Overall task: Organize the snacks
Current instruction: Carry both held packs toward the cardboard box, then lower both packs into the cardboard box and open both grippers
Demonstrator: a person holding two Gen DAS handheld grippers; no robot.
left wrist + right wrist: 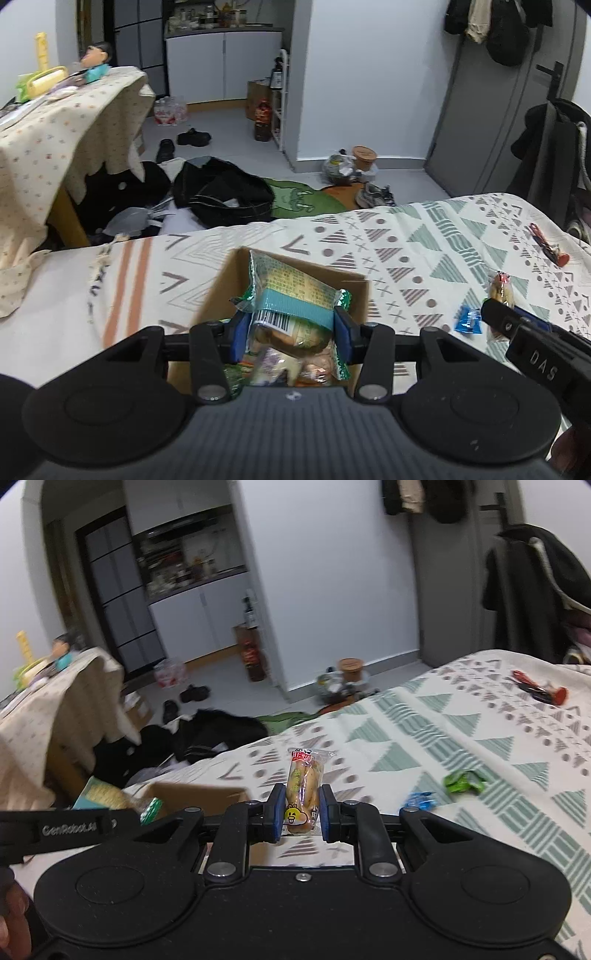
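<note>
My left gripper [291, 328] is shut on a green and teal snack packet [295, 295], held over an open cardboard box [354, 288] on the patterned bed; several wrapped snacks lie inside the box. My right gripper [302, 812] is shut on a clear-wrapped bread snack [303, 790] with a yellow cartoon sticker, held upright above the bedspread, right of the cardboard box [199, 794]. In the left wrist view the right gripper [498, 310] and its bread snack [500, 290] show at the right edge. A blue candy wrapper [419, 799] and a green wrapper [463, 781] lie on the bed.
A red and black object [539, 688] lies far right on the bedspread [480, 738]. Beyond the bed's edge the floor holds black bags [221, 192], shoes [373, 195] and a green mat [299, 199]. A cloth-covered table [55, 129] stands at left. The blue wrapper [468, 320] lies near the box.
</note>
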